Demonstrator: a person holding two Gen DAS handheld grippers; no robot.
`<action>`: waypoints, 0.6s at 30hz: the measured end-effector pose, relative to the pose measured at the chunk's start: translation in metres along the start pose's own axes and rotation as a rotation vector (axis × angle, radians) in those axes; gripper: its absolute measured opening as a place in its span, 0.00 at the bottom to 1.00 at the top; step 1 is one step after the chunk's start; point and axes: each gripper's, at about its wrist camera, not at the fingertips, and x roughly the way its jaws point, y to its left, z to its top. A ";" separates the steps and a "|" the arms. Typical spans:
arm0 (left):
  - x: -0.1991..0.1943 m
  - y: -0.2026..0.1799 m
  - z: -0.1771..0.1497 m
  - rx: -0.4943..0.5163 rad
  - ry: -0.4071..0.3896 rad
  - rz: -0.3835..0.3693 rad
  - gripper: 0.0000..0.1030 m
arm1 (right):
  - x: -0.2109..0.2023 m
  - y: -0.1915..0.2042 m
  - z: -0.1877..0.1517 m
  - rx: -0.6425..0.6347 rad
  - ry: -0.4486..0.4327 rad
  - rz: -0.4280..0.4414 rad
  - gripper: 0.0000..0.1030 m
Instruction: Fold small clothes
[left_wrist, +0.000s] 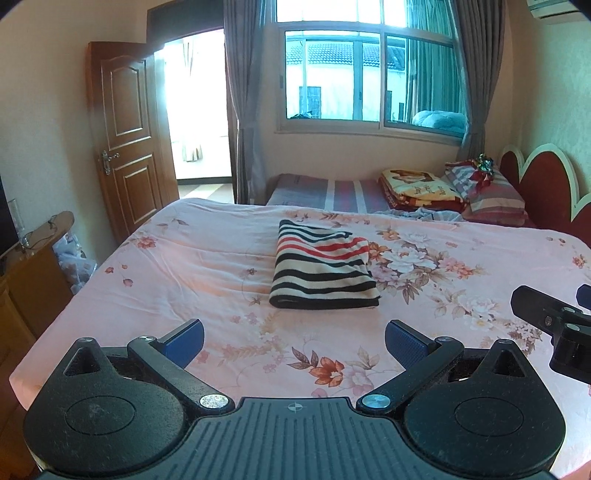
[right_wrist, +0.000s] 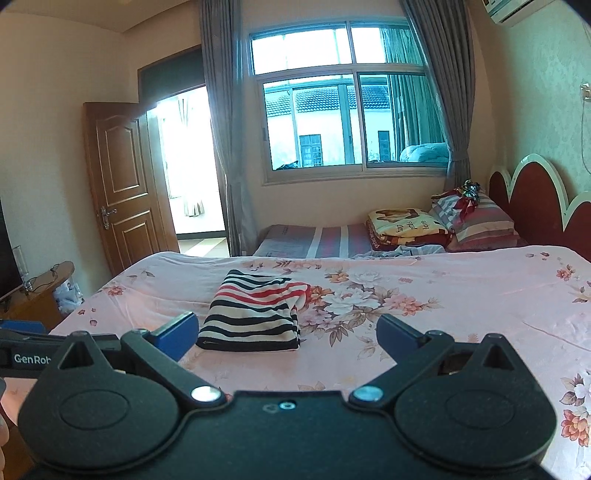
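A striped garment (left_wrist: 323, 267) is seen lying on the flowered bed cover (left_wrist: 184, 266), already folded into a compact rectangle, near the middle of the bed. The left hand-held gripper (left_wrist: 294, 341) is held above the near part of the bed with its blue fingers spread wide and nothing between them. The right hand-held gripper (right_wrist: 286, 332) is likewise spread and empty; in its view the garment lies just beyond its left finger. Neither gripper is touching the cloth.

The folding is judged to be nearly or fully done, so the main risk is that the fold is disturbed. On the right side of the garment, the layers are seen not fully aligned, and a loose edge stands out there. If this side is pinched through only the top layer, the fold could be pulled open. If the garment is pushed across the soft cover, the lower layers could drag and the rectangle could be skewed. The cover itself could also be caught together with the cloth, because it is soft and wrinkled. A collision between the two grippers is possible too, since they are held near each other.
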 end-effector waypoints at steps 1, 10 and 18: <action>0.000 -0.002 0.000 -0.003 0.000 0.001 1.00 | -0.001 0.000 -0.001 0.002 -0.001 0.003 0.99; -0.004 0.003 -0.003 -0.019 -0.002 0.011 1.00 | -0.007 0.002 -0.004 -0.021 -0.008 -0.017 0.99; -0.007 0.002 -0.002 -0.017 -0.009 0.018 1.00 | -0.007 0.003 -0.007 -0.023 -0.006 -0.026 0.99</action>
